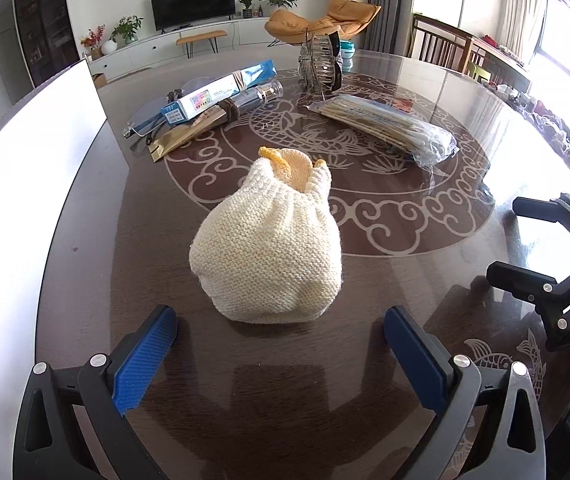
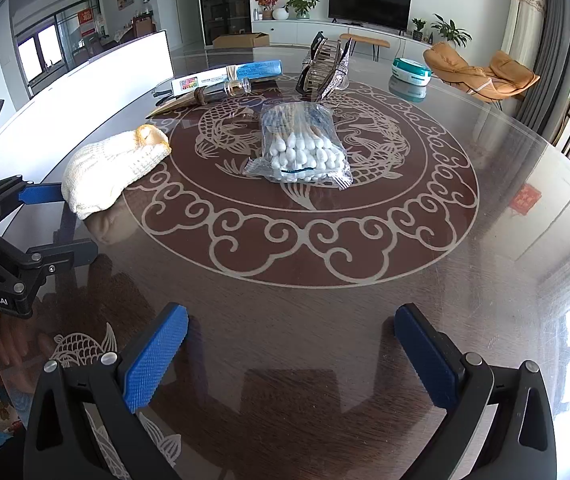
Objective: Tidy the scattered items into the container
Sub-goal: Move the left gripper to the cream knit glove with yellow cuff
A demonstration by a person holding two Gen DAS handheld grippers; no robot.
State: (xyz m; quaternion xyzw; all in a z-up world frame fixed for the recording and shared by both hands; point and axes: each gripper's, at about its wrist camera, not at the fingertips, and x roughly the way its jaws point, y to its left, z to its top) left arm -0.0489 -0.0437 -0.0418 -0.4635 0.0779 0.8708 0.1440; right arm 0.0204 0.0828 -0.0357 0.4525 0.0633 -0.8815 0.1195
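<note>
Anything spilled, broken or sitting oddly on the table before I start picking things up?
Nothing looks spilled or damaged. The knitted item sits slumped near the left gripper, the cotton swab bag lies sealed on the fish motif, and the blue box rests across other items in a loose pile. Both grippers are open.

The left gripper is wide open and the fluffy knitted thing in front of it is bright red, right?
Not quite. The left gripper is wide open, with the knitted thing in front of it, but that thing is cream-white with a bit of yellow at the top, not bright red. The left wrist view shows this clearly.
</note>
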